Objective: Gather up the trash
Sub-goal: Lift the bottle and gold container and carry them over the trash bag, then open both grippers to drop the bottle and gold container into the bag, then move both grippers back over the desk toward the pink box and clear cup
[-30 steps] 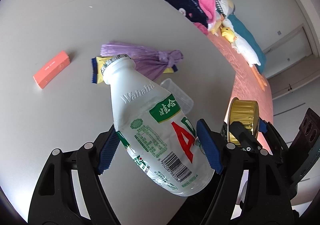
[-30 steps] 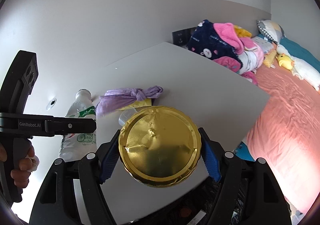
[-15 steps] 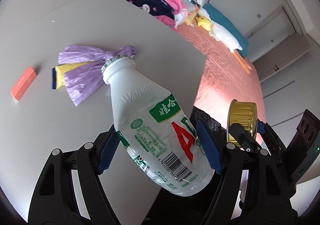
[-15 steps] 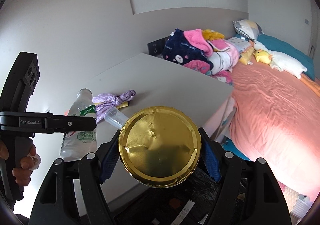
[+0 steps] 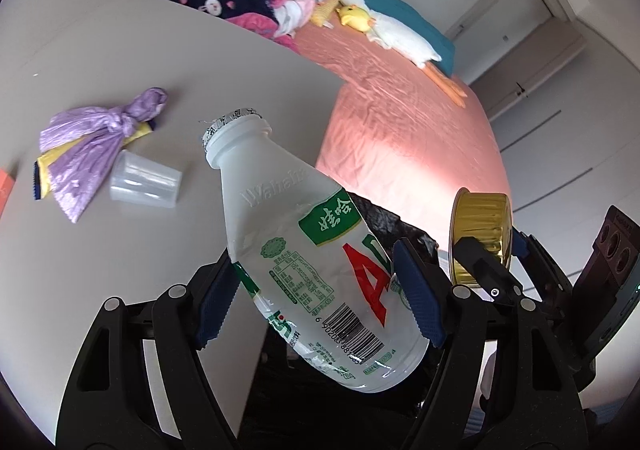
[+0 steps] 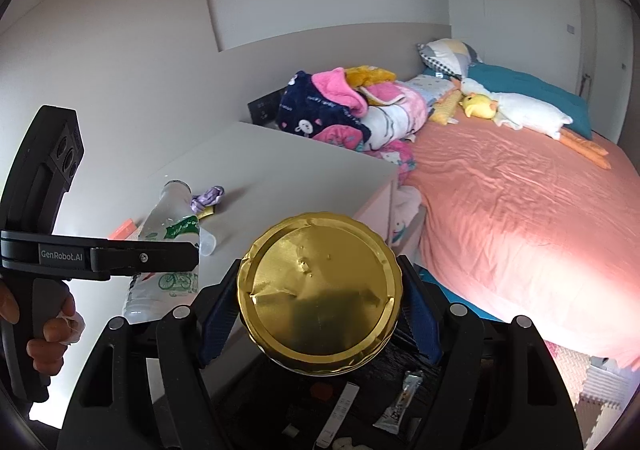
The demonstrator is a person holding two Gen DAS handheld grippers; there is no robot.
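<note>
The left gripper (image 5: 316, 290) pinches a clear plastic bottle (image 5: 308, 250) by its body, long axis tilted, open neck pointing up and away toward the white table (image 5: 224, 62). The right gripper (image 6: 320, 310) clamps a gold foil tin (image 6: 320, 290) (flat base facing the camera) above a black trash bag (image 6: 360, 406).

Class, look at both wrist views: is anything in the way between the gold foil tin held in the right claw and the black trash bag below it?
Nothing visible blocks it. The right claw grips the gold foil tin directly above the open black trash bag, which already holds a few wrappers. The plastic bottle in the left claw hangs off to the side.
</note>
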